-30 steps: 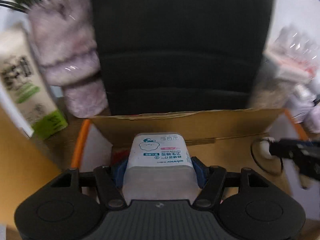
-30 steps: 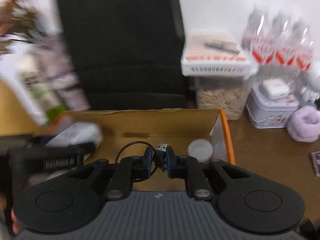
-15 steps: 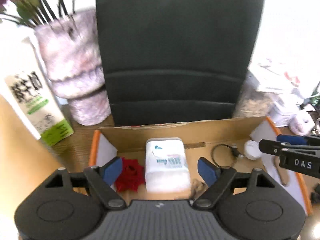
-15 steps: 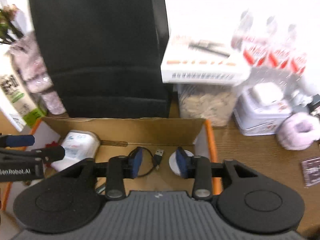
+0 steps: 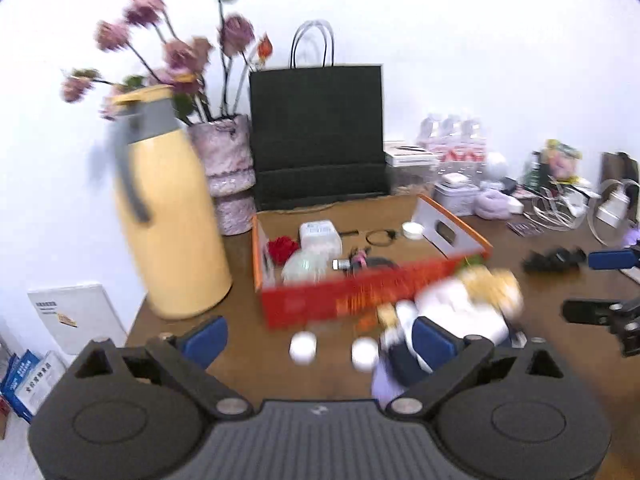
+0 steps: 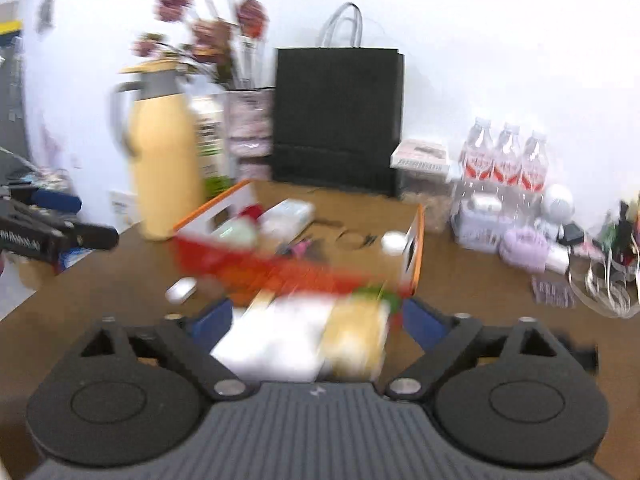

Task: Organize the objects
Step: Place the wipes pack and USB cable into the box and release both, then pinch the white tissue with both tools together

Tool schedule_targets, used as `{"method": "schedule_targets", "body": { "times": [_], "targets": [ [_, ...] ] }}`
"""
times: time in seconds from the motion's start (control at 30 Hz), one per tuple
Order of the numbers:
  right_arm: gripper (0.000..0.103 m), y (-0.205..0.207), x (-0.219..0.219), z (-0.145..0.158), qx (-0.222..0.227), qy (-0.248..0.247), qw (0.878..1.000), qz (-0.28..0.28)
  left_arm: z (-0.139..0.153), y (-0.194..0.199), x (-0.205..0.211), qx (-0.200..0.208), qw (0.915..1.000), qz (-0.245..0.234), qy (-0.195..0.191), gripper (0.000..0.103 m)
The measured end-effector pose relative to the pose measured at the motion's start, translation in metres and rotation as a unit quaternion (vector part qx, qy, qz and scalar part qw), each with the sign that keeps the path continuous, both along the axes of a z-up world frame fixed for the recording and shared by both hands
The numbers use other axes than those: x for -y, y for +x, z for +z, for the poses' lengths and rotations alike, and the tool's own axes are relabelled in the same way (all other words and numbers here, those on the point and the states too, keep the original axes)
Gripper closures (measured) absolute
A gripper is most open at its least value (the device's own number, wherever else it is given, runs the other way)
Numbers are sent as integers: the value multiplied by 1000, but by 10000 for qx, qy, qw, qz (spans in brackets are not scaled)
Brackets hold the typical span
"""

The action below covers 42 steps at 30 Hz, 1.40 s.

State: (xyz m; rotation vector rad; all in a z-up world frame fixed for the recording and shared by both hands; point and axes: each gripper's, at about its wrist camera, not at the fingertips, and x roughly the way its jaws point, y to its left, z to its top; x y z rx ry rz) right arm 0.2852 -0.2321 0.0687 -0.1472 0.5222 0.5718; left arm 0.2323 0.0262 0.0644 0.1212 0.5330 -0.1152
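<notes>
An orange cardboard box [image 5: 360,296] [image 6: 412,248] sits on the brown table. Inside it lie a white cotton-swab pack [image 5: 318,234], a red flower [image 5: 282,249], a black cable [image 5: 378,237] and a small white jar [image 5: 412,230]. My left gripper [image 5: 316,336] is open and empty in front of the box, above two small white caps [image 5: 303,347]. A blurred white and yellow doll [image 5: 468,304] lies at its right finger. My right gripper [image 6: 316,320] is open with the same blurred white and yellow doll [image 6: 312,340] between its fingers, apart from the pads.
A yellow thermos jug [image 5: 168,216], a flower vase [image 5: 230,172] and a black paper bag [image 5: 318,136] stand behind the box. Water bottles [image 6: 504,156], a tin, a purple plush [image 6: 524,248] and clutter fill the right. A black hair clip [image 5: 552,258] lies right of the box.
Both grippers let go inside the box, the left of the cotton-swab pack and the right of the cable, then pulled back and up to its front. Both jaws have opened wide.
</notes>
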Motion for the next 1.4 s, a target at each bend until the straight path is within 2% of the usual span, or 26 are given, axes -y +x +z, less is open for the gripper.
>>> {"method": "schedule_targets", "body": {
  "times": [0.07,0.17,0.23,0.3,0.33,0.43,0.5,0.63,0.83,0.93,1.0,1.07,1.1,1.13,1.17,1.23,1.27,1.3,1.37,1.4],
  "targets": [
    [1,-50,20,-11,132,-62,9998,106,-14,-52,-8,56,9999,109,110,2],
    [0,-118,45,-33,438,-549,9972,271,-36,-109,-20,-82,9994,275,191,2],
    [0,-151,59,-45,555,-898,9936,390,-49,-136,-27,-293,9988,321,245,2],
    [0,-176,70,-50,593,-1303,9891,351,-53,-152,-33,-319,9978,530,251,2],
    [0,-183,74,-49,576,-1345,9889,267,-54,-156,-37,-321,9971,660,199,2],
    [0,-190,86,-41,338,-786,9963,38,-55,-155,-40,-357,9965,755,-51,2],
    [0,-190,84,-41,278,-496,9984,-9,-58,-148,-35,-350,9967,731,-29,2],
    [0,-173,63,-47,318,-499,9982,-86,-63,-129,-25,-275,9986,462,0,3],
    [3,-117,26,-48,501,-314,9979,-260,-69,-74,-6,-411,9988,106,-224,9],
    [14,-73,7,-49,540,-334,9970,-445,-69,-44,13,-189,9989,-330,-292,11],
    [30,-42,-4,-49,489,-179,9979,-392,-70,-18,26,-200,9979,-493,-357,18],
    [36,-13,-17,-51,416,-108,9987,-283,-73,13,38,-279,9960,-653,-549,20],
    [44,1,-25,-53,385,-131,9989,-221,-75,27,43,-279,9944,-762,-677,20],
    [47,15,-34,-56,365,-174,9990,-173,-78,42,48,-276,9926,-866,-807,23],
    [50,24,-42,-58,356,-227,9990,-112,-80,54,52,-305,9911,-940,-890,26],
    [56,42,-58,-67,431,-450,9981,10,-86,79,61,-489,9894,-948,-989,46],
    [61,51,-66,-73,409,-611,9973,31,-89,89,63,-563,9885,-932,-1046,51],
    [71,60,-72,-80,320,-714,9969,25,-93,98,64,-640,9873,-940,-1112,60],
    [81,73,-77,-91,105,-688,9976,-54,-103,114,65,-825,9847,-904,-1242,67],
    [89,76,-76,-93,37,-587,9982,-95,-105,116,64,-768,9851,-802,-1315,74]
  ]
}}
